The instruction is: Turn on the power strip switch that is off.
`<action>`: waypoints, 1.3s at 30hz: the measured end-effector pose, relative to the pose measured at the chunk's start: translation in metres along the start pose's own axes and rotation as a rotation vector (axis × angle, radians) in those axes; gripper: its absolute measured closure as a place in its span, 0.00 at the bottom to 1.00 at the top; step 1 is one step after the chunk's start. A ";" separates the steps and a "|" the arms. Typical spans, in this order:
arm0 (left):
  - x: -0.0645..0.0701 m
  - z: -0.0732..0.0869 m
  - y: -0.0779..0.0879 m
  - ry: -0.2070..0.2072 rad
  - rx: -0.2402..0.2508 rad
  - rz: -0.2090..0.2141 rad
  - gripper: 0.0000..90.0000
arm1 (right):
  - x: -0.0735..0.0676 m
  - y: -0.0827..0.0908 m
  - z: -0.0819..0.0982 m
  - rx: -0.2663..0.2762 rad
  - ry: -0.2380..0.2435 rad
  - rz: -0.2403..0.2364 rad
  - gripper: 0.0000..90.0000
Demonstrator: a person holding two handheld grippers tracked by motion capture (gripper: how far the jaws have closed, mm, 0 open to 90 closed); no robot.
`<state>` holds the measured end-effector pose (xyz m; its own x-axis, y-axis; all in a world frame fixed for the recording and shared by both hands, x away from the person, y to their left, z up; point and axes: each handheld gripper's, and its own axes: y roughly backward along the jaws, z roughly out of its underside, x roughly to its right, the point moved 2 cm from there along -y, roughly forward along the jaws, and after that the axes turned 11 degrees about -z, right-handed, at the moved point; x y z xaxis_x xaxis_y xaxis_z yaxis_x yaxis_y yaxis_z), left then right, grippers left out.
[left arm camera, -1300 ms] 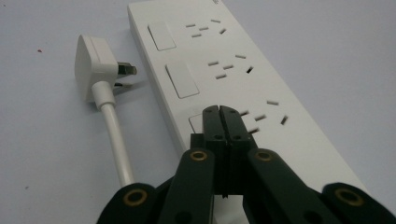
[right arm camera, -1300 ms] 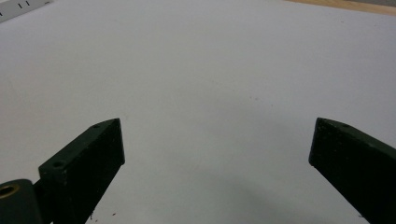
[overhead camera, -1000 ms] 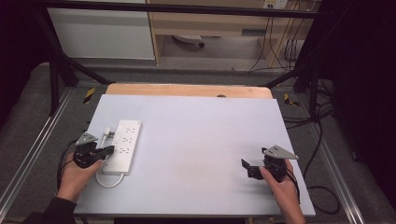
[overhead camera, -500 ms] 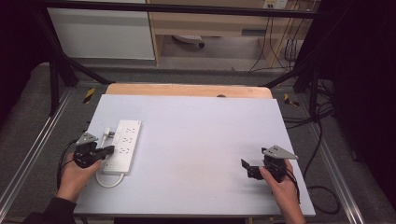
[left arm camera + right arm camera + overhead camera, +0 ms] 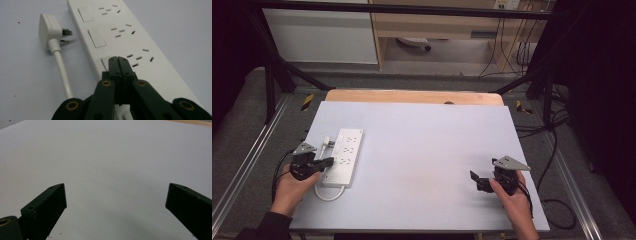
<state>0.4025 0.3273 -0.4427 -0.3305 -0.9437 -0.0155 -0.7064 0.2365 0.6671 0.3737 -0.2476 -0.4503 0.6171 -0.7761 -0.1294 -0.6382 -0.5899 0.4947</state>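
We read the left gripper (image 5: 117,60) with jaws clenched empty, tips on the nearest rocker switch (image 5: 106,62) of the white plastic power strip (image 5: 343,156) at the pale surface (image 5: 427,150) left edge, likely toggling it, right gripper (image 5: 477,181) idle, jaws released.

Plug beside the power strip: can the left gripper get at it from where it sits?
Probably yes. The plug lies loose on the table just left of the power strip, nothing between. The left gripper is shut, tips at the strip's nearest switch, so it must open first.
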 end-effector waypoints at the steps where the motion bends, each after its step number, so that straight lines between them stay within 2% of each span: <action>1: 0.000 0.001 0.000 -0.002 0.006 0.003 1.00 | 0.000 0.000 0.000 -0.001 0.000 -0.001 0.04; 3: -0.001 0.002 -0.001 -0.006 0.026 -0.004 1.00 | 0.000 0.000 0.000 0.001 0.002 0.000 0.04; 6: -0.001 0.001 -0.001 -0.022 0.033 -0.024 1.00 | 0.000 0.001 0.000 0.006 -0.001 0.002 0.04; 9: -0.001 0.002 -0.001 -0.023 0.042 -0.026 1.00 | 0.001 0.000 0.000 0.005 0.001 0.001 0.04; 39: 0.000 0.001 -0.001 -0.024 0.062 -0.016 1.00 | 0.001 0.001 0.000 0.005 0.002 0.002 0.04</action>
<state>0.4027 0.3277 -0.4440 -0.3331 -0.9418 -0.0444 -0.7491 0.2358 0.6191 0.3738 -0.2483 -0.4499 0.6170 -0.7767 -0.1271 -0.6416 -0.5899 0.4903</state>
